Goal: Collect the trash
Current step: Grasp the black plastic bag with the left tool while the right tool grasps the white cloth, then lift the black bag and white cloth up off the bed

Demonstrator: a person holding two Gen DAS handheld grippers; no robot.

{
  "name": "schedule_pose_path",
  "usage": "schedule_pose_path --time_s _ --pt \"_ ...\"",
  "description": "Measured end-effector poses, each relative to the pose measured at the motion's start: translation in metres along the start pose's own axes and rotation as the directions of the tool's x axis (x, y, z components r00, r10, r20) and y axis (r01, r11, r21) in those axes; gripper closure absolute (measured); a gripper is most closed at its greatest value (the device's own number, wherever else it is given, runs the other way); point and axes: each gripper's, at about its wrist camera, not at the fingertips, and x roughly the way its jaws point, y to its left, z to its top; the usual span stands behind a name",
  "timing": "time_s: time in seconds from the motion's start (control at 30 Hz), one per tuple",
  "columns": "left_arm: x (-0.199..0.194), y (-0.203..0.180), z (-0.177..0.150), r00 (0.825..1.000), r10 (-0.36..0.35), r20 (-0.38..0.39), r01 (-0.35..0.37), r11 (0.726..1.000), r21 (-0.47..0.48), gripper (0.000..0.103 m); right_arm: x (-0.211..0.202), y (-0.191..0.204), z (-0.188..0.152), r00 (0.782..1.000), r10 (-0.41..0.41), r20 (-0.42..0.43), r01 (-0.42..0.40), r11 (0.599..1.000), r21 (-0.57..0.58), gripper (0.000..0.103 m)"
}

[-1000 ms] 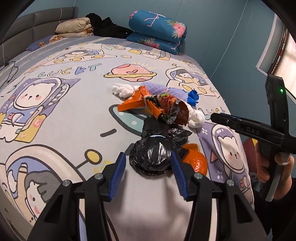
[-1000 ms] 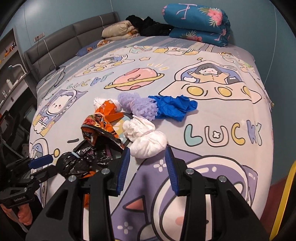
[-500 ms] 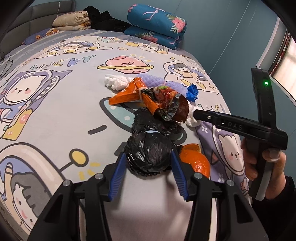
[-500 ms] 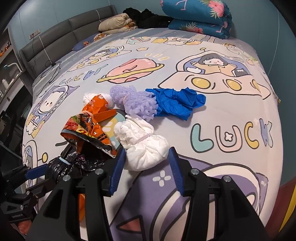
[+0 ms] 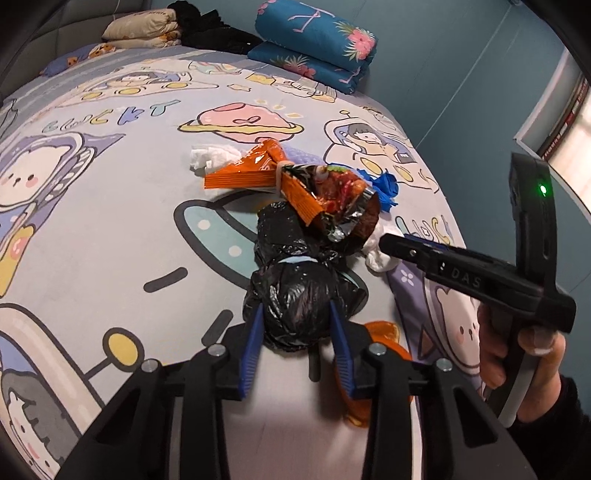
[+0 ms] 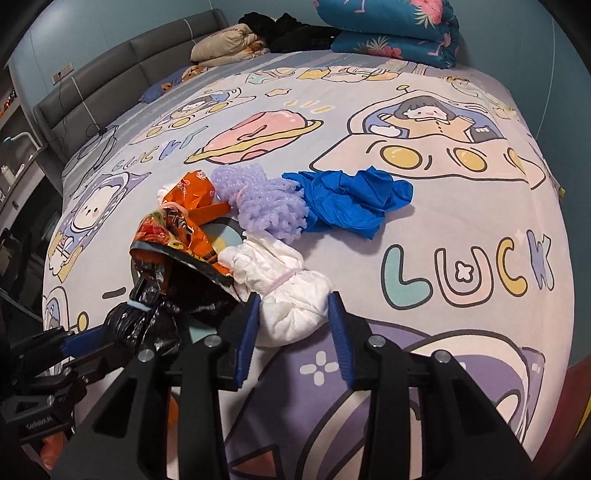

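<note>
Your left gripper (image 5: 297, 325) is down over the crumpled black plastic bag bundle (image 5: 299, 295), and its jaws are closing with the bundle sitting right between the blue pads (image 5: 252, 343). Both pads look like they're already against the plastic on either side. Your right gripper (image 6: 291, 317) is doing the same thing on the wadded white tissue bundle tied with a pink band (image 6: 286, 295): jaws closing, white wad between them, pads touching its sides as far as I can see.

All the trash is in one loose pile on the cartoon-print bedsheet (image 6: 461, 229). Right behind the black bag is a shiny red and orange foil snack wrapper (image 5: 332, 199), resting partly on top of the bag, and an orange snack packet (image 5: 247, 171) lies just past that with a small white tissue scrap (image 5: 208, 157) at its far end. From the right wrist view there's a lilac bumpy foam net (image 6: 266, 203) touching a crumpled blue rubber glove (image 6: 351, 199), both just beyond the white wad. A bit of translucent orange plastic (image 5: 384, 332) peeks out just beside the black bag, partly hidden by your left gripper's finger.

At the far end of the bed are folded teal floral quilts (image 5: 317, 44) and a stack of beige pillows (image 5: 144, 27).
</note>
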Motion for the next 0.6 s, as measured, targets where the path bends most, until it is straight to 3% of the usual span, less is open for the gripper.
schedule_pose_path --time_s 0.2,0.6 --pt "0.003 0.002 0.002 1.0 0.015 -0.001 -0.015 1.0 -0.011 0.078 -0.007 0.003 -0.001 1.0 -0.013 0.018 0.013 1.0 -0.006 0.074" --pt "-0.024 0.006 0.002 0.999 0.02 0.046 -0.019 0.999 -0.027 0.08 -0.047 -0.007 -0.006 0.997 -0.02 0.08 0.019 1.0 0.016 0.077"
